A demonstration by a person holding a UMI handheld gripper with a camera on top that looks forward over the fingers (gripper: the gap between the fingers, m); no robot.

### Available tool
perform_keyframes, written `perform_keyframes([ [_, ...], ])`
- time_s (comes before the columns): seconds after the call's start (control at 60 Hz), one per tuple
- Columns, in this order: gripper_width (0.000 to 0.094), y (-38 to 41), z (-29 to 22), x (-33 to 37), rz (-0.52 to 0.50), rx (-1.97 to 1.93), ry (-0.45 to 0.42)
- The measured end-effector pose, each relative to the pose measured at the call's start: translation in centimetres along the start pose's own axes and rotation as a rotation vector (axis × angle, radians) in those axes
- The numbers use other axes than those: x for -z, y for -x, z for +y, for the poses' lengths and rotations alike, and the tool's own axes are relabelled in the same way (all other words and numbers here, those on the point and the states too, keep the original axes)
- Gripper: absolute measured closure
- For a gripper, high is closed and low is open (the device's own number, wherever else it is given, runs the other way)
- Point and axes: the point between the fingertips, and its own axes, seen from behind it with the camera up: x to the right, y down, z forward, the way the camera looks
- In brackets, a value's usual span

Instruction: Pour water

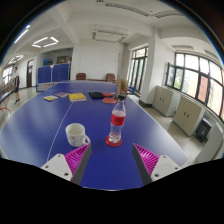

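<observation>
Gripper view: approach to bottle, tip-over risk.
The gripper (110, 158) is wide open and holds nothing, level above the blue bench (40, 125). The clear plastic bottle with red label (117, 122) stands just ahead, beside the white ceramic mug (76, 134). An off-centre closure could topple the tall bottle or strike the mug.

Gripper (112, 158) open; bottle (118, 121) upright just ahead, white mug (76, 134) beside it on blue table (40, 120).
</observation>
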Motion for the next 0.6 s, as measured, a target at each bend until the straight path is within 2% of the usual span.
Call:
perform_keyframes([
  [0.2,0.0087,2.7,0.7,15.1,-0.045,0.021,0.039],
  [0.317,0.0087,3.5,0.4,21.3,-0.072,0.004,0.026],
  [0.6,0.0086,2.0,1.9,27.7,-0.057,0.022,0.009],
])
